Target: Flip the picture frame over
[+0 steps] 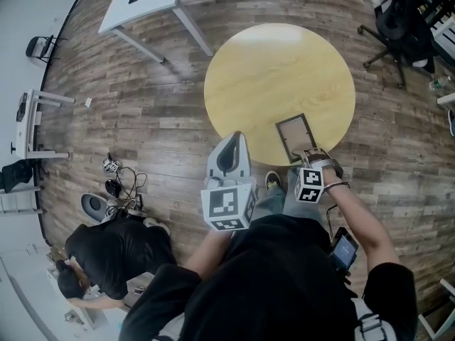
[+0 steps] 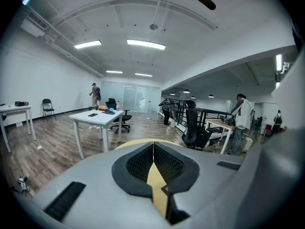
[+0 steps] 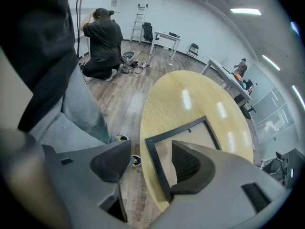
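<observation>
left gripper (image 1: pixel 237 139) closed; picture frame (image 1: pixel 296 131) at round table (image 1: pixel 277 69) edge; plank floor (image 1: pixel 142 105)

— Where does the picture frame (image 1: pixel 296 135) lie?
— On the round table (image 1: pixel 277 69), at the edge near you. Your right gripper (image 3: pixel 148 159) is over its near end. Your left gripper (image 1: pixel 231 148) is to its left.

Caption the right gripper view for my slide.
Right gripper, fingers open, straddles one edge of the picture frame lying near the rim of the round table.
</observation>
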The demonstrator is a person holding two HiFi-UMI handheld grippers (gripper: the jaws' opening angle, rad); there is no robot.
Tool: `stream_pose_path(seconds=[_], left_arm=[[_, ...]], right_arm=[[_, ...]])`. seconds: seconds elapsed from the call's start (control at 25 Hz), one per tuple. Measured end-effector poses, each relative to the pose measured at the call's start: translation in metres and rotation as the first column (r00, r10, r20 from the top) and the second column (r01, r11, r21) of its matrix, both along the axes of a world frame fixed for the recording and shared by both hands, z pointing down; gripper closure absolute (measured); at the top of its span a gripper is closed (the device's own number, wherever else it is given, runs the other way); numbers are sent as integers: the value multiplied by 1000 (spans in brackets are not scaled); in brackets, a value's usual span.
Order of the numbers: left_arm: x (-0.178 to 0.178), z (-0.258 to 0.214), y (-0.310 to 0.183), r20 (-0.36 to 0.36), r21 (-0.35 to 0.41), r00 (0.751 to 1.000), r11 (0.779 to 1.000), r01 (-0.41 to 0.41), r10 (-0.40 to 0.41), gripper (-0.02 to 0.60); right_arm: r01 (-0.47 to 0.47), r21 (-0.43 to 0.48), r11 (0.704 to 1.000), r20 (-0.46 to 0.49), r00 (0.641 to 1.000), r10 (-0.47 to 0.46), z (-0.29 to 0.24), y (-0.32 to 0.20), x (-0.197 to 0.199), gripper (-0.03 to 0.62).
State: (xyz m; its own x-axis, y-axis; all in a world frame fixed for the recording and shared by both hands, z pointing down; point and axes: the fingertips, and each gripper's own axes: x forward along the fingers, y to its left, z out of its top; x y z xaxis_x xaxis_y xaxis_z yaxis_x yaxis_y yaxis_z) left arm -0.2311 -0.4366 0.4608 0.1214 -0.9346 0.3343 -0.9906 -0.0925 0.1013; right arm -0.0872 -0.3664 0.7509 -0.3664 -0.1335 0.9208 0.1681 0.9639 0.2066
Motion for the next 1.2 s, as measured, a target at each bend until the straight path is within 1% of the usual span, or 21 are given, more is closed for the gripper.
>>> stream_pose_path(seconds=[0.04,0.12,0.2,0.32,0.36,0.44,0.52,0.56,0.64,0.68,0.76,0.88,1.04,1.2], left_arm=[[2,0,0,3,1,1000,1000,-6,6,560],[5,0,-2,9,2,1000,1000,-17,17,560],[6,0,-2,11,1,1000,1000,-24,24,560],[8,2,-3,7,-6,1000,1000,-30,31,560],[9,2,-4,7,-6,999,999,-33,33,560],[11,0,-4,10,-1,999,999,-38,38,560],[10,-2,-4,13,4,999,999,-36,36,560],[9,-2,-3,15,5,999,999,-33,33,560],[8,-1,-2,18,3,999,1000,-31,31,560],[8,0,-1,19,2,999,999,-32,32,560],[9,1,1,14,1,999,999,-35,35,560],[9,0,2,4,4,999,999,-37,37,560],[8,-5,3,5,14,999,999,-37,37,560],[10,-11,1,2,22,999,999,-44,44,560]], right_arm=[[14,5,1000,-11,1000,-14,2,1,1,320],[76,-2,997,-37,996,-76,2,9,4,321],[114,-19,993,-43,992,-115,-2,20,7,321],[77,-6,997,-6,997,-77,-3,19,2,321],[68,19,997,-3,998,-68,-1,15,-1,321],[88,111,990,-22,996,-86,4,5,-4,321],[131,229,965,-48,991,-123,7,-3,-6,321],[143,273,951,-55,990,-133,7,-5,-7,323],[146,310,940,-50,989,-137,5,-4,-8,377],[146,306,941,-42,989,-140,3,-2,-8,382],[139,289,947,-5,990,-143,-3,2,-8,389],[111,272,956,75,988,-136,-18,4,-8,417],[63,299,952,193,973,-125,-60,-2,-18,478],[-2,269,963,284,956,-78,-96,-14,-25,495]])
